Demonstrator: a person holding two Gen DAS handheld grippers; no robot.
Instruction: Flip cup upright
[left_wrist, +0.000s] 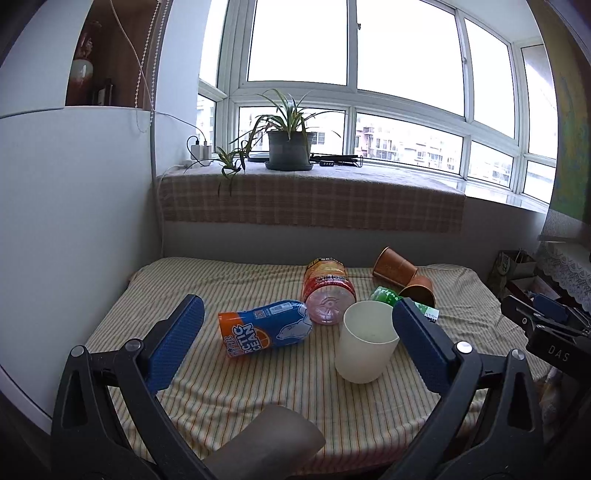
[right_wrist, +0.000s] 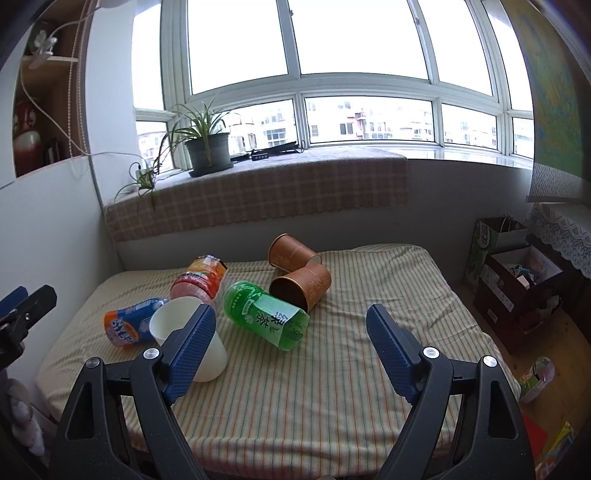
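Observation:
A cream cup (left_wrist: 365, 341) stands upright on the striped cloth, mouth up; it also shows in the right wrist view (right_wrist: 184, 334). Two brown cups lie on their sides at the back: one (left_wrist: 393, 266) (right_wrist: 291, 253) behind, one (left_wrist: 419, 290) (right_wrist: 303, 286) in front with its mouth toward me. My left gripper (left_wrist: 295, 332) is open and empty, with the cream cup just inside its right finger. My right gripper (right_wrist: 291, 338) is open and empty above the cloth, its left finger in front of the cream cup.
A blue and orange bottle (left_wrist: 266, 326), a red-labelled bottle (left_wrist: 327, 290) and a green bottle (right_wrist: 266, 314) lie on the cloth-covered table (right_wrist: 332, 387). A potted plant (left_wrist: 288, 147) stands on the sill. Bags and boxes (right_wrist: 517, 280) sit on the floor right.

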